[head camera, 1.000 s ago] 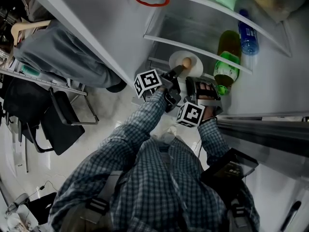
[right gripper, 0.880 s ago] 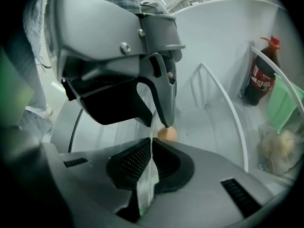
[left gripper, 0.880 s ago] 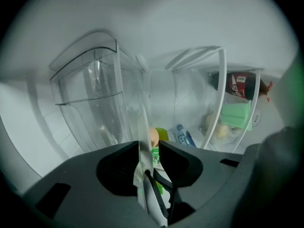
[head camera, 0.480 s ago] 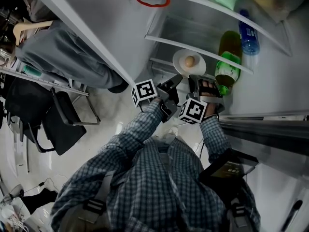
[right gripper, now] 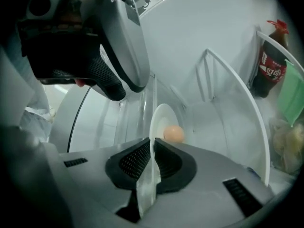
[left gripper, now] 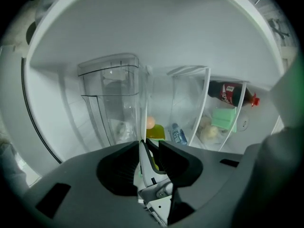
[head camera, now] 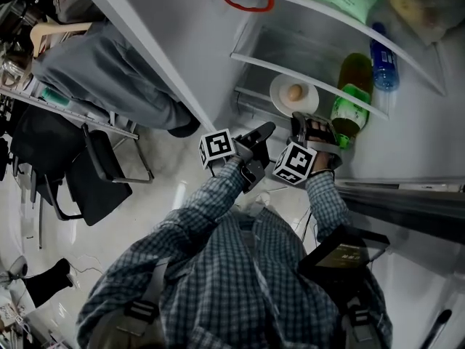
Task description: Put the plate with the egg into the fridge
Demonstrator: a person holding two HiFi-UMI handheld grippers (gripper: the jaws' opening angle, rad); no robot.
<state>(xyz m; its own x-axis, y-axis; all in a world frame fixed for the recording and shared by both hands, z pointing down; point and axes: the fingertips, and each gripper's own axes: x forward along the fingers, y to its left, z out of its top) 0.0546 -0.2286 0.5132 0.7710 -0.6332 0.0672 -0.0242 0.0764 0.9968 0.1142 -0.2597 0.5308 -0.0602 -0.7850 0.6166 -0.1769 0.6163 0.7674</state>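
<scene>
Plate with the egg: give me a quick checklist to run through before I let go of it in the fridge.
1. Right hand-held gripper grip on the plate: jaws shut on its rim, ok.
2. Egg on the plate: sits near the middle, ok.
3. Plate supported from below: cannot tell, no view shows what lies under it.
4. Left hand-held gripper clear of the plate: jaws together, apart from it, ok.
5. Room beside the green bottle: close but apart, ok.
</scene>
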